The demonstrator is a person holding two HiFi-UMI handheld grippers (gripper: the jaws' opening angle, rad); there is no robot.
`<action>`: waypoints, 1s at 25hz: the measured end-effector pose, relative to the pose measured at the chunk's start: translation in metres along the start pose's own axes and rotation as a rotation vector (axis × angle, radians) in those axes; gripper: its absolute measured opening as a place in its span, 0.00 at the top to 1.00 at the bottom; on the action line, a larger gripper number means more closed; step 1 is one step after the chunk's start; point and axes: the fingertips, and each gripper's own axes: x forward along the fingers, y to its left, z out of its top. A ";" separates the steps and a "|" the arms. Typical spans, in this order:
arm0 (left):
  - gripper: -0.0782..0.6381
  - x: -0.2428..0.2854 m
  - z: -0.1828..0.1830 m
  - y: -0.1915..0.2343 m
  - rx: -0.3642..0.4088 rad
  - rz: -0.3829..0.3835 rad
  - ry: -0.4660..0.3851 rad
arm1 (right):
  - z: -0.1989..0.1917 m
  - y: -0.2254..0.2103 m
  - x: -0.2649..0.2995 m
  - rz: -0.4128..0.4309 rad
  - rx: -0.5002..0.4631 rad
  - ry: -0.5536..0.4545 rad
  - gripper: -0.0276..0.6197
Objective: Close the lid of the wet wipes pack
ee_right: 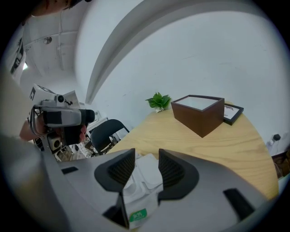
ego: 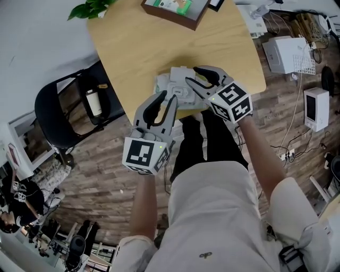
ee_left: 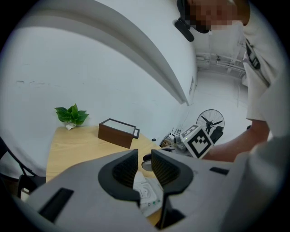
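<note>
The white wet wipes pack [ego: 176, 87] lies near the front edge of the round wooden table [ego: 127, 48]. Its lid flap [ee_right: 147, 171] stands open beside the round opening. My left gripper [ego: 166, 98] hovers at the pack's near left side, jaws a little apart with nothing between them. My right gripper [ego: 192, 75] hangs over the pack's right part, open and empty. In the left gripper view the pack [ee_left: 147, 192] shows through the gap of the left gripper [ee_left: 144, 157]. Below the right gripper [ee_right: 147, 158] the pack [ee_right: 138, 199] shows its green label.
A brown box [ego: 175, 11] and a small green plant [ego: 90, 8] stand at the table's far side. A black chair [ego: 64, 106] with a bottle [ego: 93, 102] on it is to the left. The person's legs [ego: 204, 138] are at the table's front edge.
</note>
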 end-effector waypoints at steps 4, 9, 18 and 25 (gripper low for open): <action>0.77 0.007 -0.004 0.005 -0.021 0.014 0.002 | -0.004 -0.013 0.016 0.020 -0.015 0.025 0.72; 0.77 0.013 -0.009 0.009 -0.027 0.027 0.013 | -0.014 -0.022 0.037 0.060 -0.038 0.066 0.72; 0.77 0.014 -0.019 0.017 -0.035 0.053 0.037 | -0.030 -0.028 0.059 0.122 -0.035 0.136 0.75; 0.77 0.007 -0.034 0.024 -0.076 0.086 0.053 | -0.042 -0.030 0.065 0.172 0.018 0.170 0.77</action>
